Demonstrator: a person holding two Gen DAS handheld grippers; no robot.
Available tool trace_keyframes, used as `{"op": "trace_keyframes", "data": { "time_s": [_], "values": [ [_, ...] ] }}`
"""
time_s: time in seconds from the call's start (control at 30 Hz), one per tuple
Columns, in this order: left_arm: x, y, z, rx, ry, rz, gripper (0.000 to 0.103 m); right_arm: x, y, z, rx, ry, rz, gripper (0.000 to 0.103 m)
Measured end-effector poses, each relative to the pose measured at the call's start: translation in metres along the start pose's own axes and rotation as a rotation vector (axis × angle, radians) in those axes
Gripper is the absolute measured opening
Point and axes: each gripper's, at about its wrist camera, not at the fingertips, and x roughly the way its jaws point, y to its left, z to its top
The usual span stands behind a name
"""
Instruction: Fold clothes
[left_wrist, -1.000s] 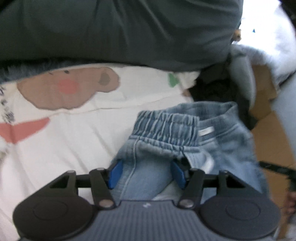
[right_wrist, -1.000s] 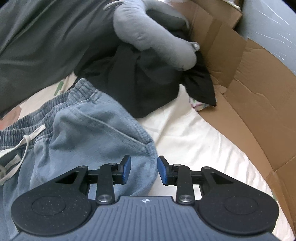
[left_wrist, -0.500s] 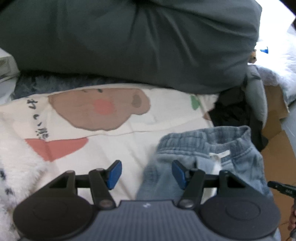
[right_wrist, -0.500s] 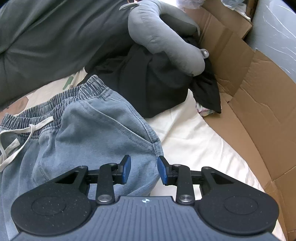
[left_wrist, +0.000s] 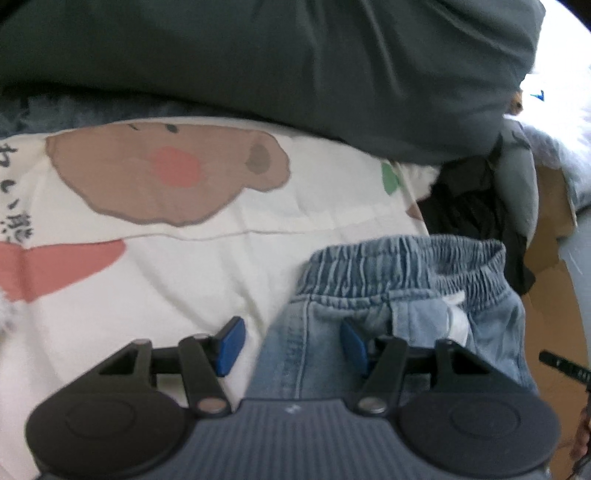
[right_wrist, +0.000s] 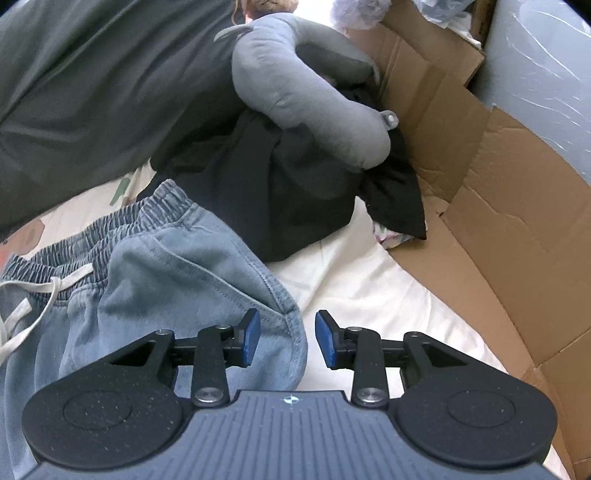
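Your blue denim shorts (left_wrist: 406, 295) lie flat on the cream bear-print sheet (left_wrist: 184, 266), waistband toward the dark grey pillow (left_wrist: 258, 55). Your left tool (left_wrist: 291, 341) straddles the shorts' left edge, jaws closing; denim sits between them, but the left pad is over bare sheet and grips nothing. Your right tool (right_wrist: 287, 341) stands part open at the shorts' right hem corner, fabric between the pads, unpinched. Beyond the shorts sit black clothes (right_wrist: 288, 192), a grey neck pillow (right_wrist: 295, 96) and cardboard (right_wrist: 498, 177).
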Motion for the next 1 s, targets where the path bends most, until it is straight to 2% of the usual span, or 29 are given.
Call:
{"op": "trace_keyframes", "data": {
  "time_s": [0.1,0.13,0.27,0.4,0.57,0.67,0.73,0.87,1.0],
  "values": [
    [0.003,-0.009,-0.001,0.045,0.009,0.02,0.054,0.004,-0.002,-0.005,-0.009,0.014,-0.009,0.041],
    [0.005,-0.012,-0.001,0.063,0.015,0.024,0.047,0.006,-0.002,-0.006,-0.011,0.022,-0.011,0.041],
    [0.012,-0.024,-0.001,0.12,0.04,0.064,0.047,0.009,-0.003,-0.005,-0.01,0.017,-0.014,0.041],
    [0.012,-0.02,0.005,0.09,0.062,0.051,0.045,0.014,0.0,0.005,-0.017,-0.013,0.008,0.041],
    [0.005,-0.02,0.004,0.089,0.04,0.057,0.021,0.032,0.014,0.028,-0.029,-0.013,0.07,0.041],
    [-0.005,-0.015,0.006,0.036,0.017,0.048,0.016,0.045,0.023,0.044,-0.032,-0.013,0.095,0.041],
    [-0.014,-0.015,0.007,0.032,-0.007,0.049,0.015,0.053,0.034,0.053,-0.08,-0.01,0.123,0.041],
    [-0.036,-0.018,0.01,0.054,-0.057,0.045,0.011,0.066,0.061,0.064,-0.265,0.004,0.13,0.043],
    [-0.04,-0.014,0.008,0.07,-0.072,0.052,0.009,0.08,0.078,0.071,-0.404,0.043,0.142,0.047]
  ]
}}
